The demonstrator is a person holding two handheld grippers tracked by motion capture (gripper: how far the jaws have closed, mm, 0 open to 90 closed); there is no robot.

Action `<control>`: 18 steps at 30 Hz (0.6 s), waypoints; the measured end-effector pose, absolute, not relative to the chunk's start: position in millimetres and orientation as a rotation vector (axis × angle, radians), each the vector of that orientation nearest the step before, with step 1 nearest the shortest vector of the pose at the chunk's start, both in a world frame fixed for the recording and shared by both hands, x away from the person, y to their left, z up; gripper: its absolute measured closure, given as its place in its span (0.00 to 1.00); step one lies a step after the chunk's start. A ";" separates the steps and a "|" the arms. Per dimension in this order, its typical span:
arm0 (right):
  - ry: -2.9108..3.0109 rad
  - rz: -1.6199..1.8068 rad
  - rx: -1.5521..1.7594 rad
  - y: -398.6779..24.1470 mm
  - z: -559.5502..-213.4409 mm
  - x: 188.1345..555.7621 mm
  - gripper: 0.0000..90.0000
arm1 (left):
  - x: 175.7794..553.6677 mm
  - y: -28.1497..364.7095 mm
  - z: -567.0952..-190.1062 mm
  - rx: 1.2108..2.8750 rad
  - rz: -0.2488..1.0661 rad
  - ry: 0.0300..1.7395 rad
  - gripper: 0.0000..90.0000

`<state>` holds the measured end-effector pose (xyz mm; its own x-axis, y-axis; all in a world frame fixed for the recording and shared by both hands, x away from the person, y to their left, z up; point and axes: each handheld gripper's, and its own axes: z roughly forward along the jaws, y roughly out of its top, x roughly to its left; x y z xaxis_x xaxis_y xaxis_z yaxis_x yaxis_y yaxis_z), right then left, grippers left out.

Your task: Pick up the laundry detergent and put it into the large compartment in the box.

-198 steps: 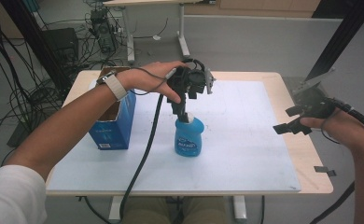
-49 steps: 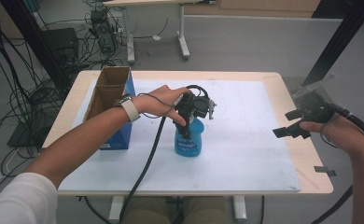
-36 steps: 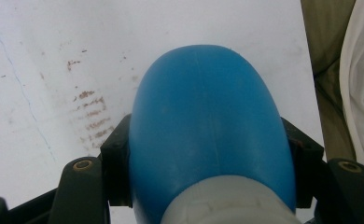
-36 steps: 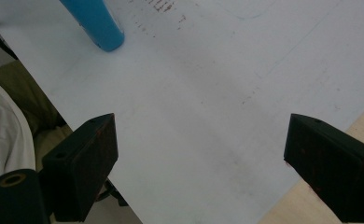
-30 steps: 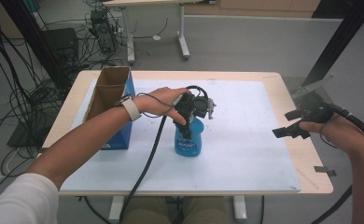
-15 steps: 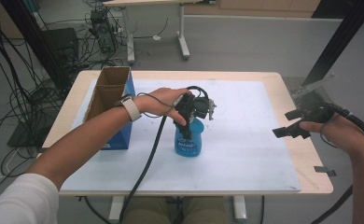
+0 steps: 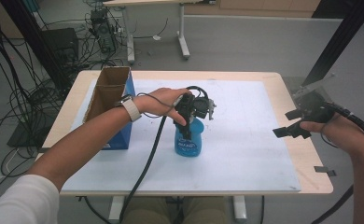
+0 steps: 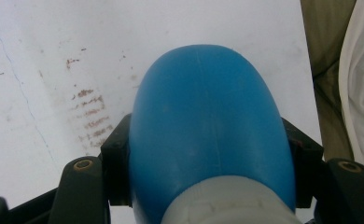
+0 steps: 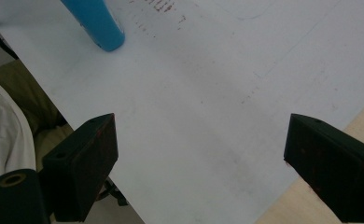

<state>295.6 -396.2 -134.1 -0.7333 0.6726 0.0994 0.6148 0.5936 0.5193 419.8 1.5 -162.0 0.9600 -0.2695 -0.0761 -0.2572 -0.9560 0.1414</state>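
Fingers (image 8: 117,158) of the left gripper (image 7: 185,128) clamp an upright, glossy blue bottle (image 7: 188,142).

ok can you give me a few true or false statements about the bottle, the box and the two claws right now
1. The left claw is clamped on the blue bottle. True.
2. The bottle lies on its side on the white mat. False: it stands upright.
3. The right claw holds the bottle's cap. False: its jaws stand wide apart with nothing between them.
4. The cardboard box stands open at the left part of the table. True.
5. The bottle is inside the box. False: it stands on the mat, to the right of the box.
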 end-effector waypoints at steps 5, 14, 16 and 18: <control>2.709 0.820 1.099 -395.9 -135.0 296.0 0.11 | 419.7 0.8 -161.9 2.984 -0.142 -0.399 0.41; 2.711 0.819 1.098 -396.1 -135.0 296.6 0.11 | 420.0 0.6 -161.9 2.985 -0.144 -0.397 0.41; 2.710 0.820 1.098 -395.9 -134.7 296.4 0.11 | 420.1 0.8 -161.9 2.984 -0.144 -0.397 0.41; 2.710 0.819 1.097 -395.7 -134.5 296.4 0.11 | 420.2 0.8 -161.9 2.984 -0.144 -0.399 0.41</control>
<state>296.4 -395.7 -134.5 -0.7342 0.6715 0.1001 0.6146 0.5948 0.5182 420.2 0.8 -161.9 0.9606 -0.2671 -0.0771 -0.2549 -0.9570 0.1386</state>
